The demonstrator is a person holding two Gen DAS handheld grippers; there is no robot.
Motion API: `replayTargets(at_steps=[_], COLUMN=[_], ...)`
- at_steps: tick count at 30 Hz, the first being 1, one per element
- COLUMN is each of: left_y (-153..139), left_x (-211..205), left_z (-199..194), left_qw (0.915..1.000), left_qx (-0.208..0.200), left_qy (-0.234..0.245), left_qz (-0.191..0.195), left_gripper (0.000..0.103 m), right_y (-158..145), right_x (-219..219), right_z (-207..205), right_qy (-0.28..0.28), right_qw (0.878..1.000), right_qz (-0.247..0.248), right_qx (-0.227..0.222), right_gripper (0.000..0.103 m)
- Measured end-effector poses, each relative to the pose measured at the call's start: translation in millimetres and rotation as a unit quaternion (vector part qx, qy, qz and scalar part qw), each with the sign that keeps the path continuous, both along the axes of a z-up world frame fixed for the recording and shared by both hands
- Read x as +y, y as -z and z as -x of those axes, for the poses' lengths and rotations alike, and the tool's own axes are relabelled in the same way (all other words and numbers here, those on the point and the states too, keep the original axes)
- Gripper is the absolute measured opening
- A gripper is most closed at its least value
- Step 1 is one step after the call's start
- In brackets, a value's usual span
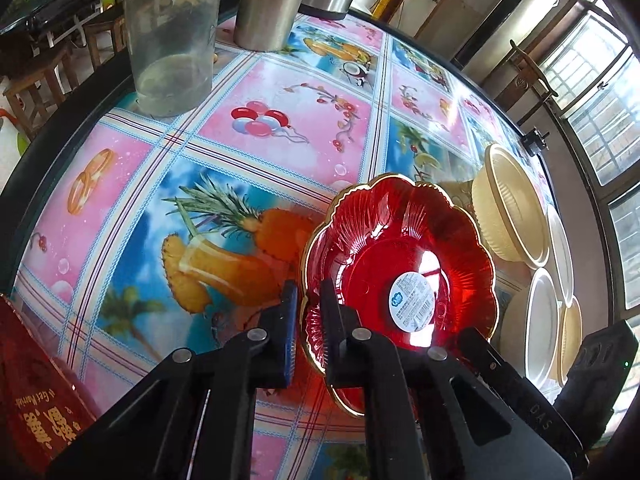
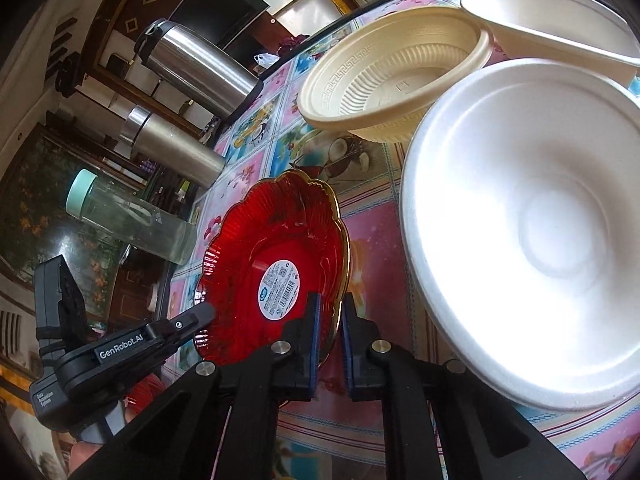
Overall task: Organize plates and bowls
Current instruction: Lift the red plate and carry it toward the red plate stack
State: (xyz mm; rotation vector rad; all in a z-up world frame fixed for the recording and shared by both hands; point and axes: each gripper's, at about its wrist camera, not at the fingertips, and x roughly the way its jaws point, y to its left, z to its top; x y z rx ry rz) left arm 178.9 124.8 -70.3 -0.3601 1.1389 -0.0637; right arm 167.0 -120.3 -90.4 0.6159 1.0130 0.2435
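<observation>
Both tools, left tool (image 1: 308, 312) and right tool (image 2: 330, 332), are clamped on the red plate (image 1: 400, 256) rim; cream bowls (image 2: 396, 80) and white plates (image 2: 528, 232) are not yet stacked.

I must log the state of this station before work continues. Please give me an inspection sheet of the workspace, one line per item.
Surface: table under a glossy pictured cloth.
Job's things: red scalloped plate with a round sticker, tilted; cream ribbed bowl; white foam bowl; more pale dishes behind it.
Clutter: two steel flasks; clear jar with a green lid; red printed packet.
Grippers: left tool and right tool each straddle the red plate's rim on opposite sides; full closure cannot be told.
Cables: nothing seen.
Surroundings: barred windows, wooden furniture.
</observation>
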Motion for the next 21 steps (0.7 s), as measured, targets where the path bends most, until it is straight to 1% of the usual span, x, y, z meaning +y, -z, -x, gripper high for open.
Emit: replayTargets(at_steps=[4, 7, 11, 18, 21], left_y=[-11.3, -23.7, -43.4, -73.2, -81.6], left_x=[5.2, 13.1, 24.9, 51.6, 66.8], left_z=[13.1, 25.5, 47.6, 88.8, 105.5], left_qw=[0.9997, 0.9990, 0.9968, 0.9920, 0.9901], left_qx=[-0.022, -0.043, -0.076, -0.119, -0.128], left_qy=[-0.008, -0.014, -0.024, -0.039, -0.050], left_qz=[0.003, 0.006, -0.004, -0.018, -0.028], left_gripper=[0.008, 0.008, 0.008, 0.009, 0.009], right_y=[-11.8, -26.6, -46.2, -80.3, -89.7], right_x=[6.5, 16.6, 34.3, 71.9, 89.6], right_z=[7.5, 18.0, 35.5, 74.9, 88.3], right_qy=[-0.008, -0.018, -0.034, -0.049, -0.054], right_qw=[0.999, 0.997, 0.993, 0.977, 0.973], right_qz=[0.014, 0.035, 0.051, 0.095, 0.098], right_qx=[-0.029, -0.064, -0.106, -0.183, -0.204], right_gripper=[0.008, 0.008, 0.008, 0.008, 0.008])
